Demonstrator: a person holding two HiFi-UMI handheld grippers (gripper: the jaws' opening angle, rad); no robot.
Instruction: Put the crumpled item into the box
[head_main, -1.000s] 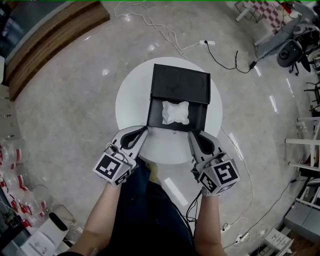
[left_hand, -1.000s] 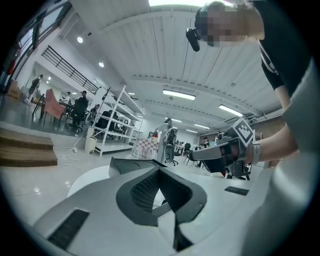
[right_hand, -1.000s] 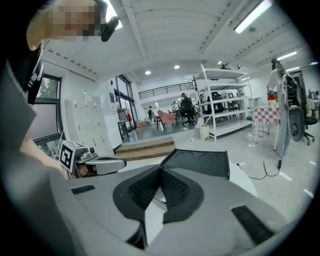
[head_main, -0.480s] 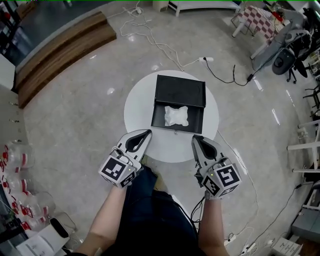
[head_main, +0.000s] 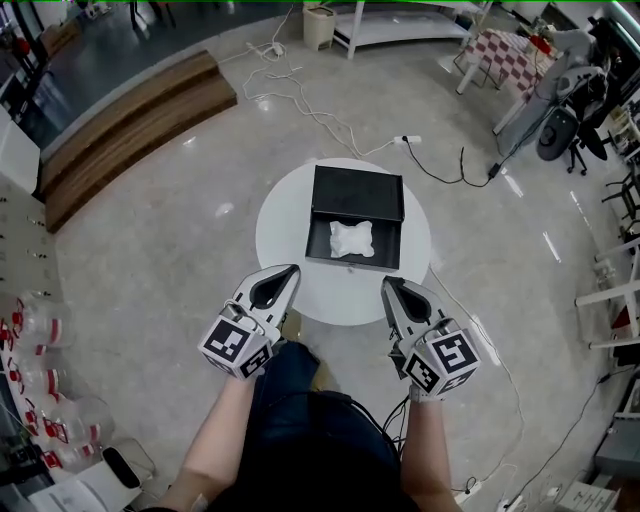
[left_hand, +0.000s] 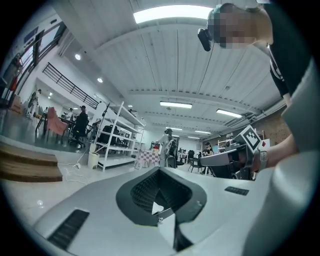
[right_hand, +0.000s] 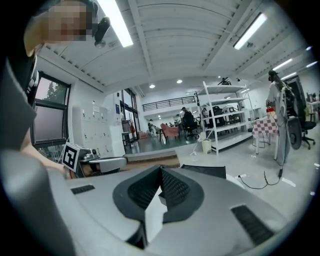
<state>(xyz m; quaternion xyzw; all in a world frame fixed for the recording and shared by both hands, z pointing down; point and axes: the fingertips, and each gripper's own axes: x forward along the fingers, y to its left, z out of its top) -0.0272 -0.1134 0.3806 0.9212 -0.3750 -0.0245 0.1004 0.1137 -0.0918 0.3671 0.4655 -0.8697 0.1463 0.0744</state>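
Well, my left hand-held gripper (head_main: 292, 269) and my right hand-held gripper (head_main: 386, 282) are both pressed together, pinching nothing. Each carries a cube printed with black-and-white square markers. They hang at 7 and 5 o'clock of the round white counter (head_main: 285, 235). At its centre, the crumpled item (head_main: 352, 239), white and puckered, lies inside the open black box (head_main: 357, 192).
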